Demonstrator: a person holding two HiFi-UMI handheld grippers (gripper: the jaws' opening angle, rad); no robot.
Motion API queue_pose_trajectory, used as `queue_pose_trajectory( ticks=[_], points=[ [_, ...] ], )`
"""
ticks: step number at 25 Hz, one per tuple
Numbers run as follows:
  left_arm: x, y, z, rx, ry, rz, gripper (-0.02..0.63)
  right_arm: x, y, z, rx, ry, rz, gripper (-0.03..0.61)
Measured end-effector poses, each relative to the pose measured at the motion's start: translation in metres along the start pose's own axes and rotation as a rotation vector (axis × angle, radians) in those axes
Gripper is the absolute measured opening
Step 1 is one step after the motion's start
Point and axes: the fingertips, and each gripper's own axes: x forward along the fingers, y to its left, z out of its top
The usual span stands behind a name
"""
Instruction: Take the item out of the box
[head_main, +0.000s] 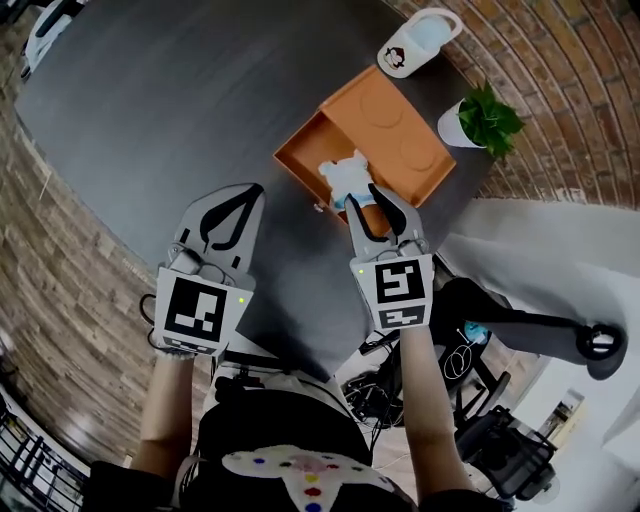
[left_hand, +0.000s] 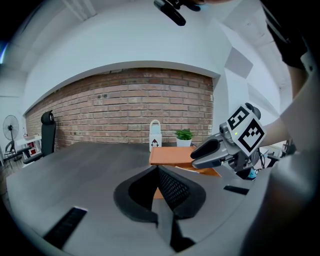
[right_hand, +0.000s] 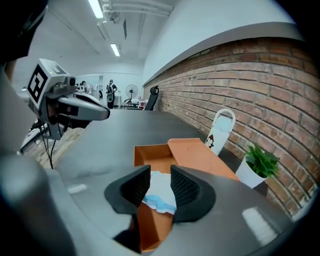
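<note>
An open orange box lies on the dark round table, its lid folded back to the right. In its near corner sits a white and blue soft item. My right gripper reaches over the box's near wall. In the right gripper view the item fills the gap of the right gripper, and both pads touch it. My left gripper hovers shut and empty over the table left of the box. The left gripper points toward the box.
A white penguin-print bottle and a small potted plant stand behind the box near the brick wall. The table's near edge curves under my grippers. An office chair and cables sit on the floor to the right.
</note>
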Motion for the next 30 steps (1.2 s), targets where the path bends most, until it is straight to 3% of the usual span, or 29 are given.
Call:
queue_pose_trajectory(
  ticks=[25, 30],
  points=[
    [0.012, 0.010, -0.005, 0.010, -0.025, -0.019, 0.006, 0.078, -0.001, -0.068, -0.001, 0.361, 0.053, 0.160],
    [0.014, 0.011, -0.005, 0.015, -0.025, -0.019, 0.006, 0.081, 0.002, -0.067, 0.002, 0.351, 0.074, 0.090]
  ],
)
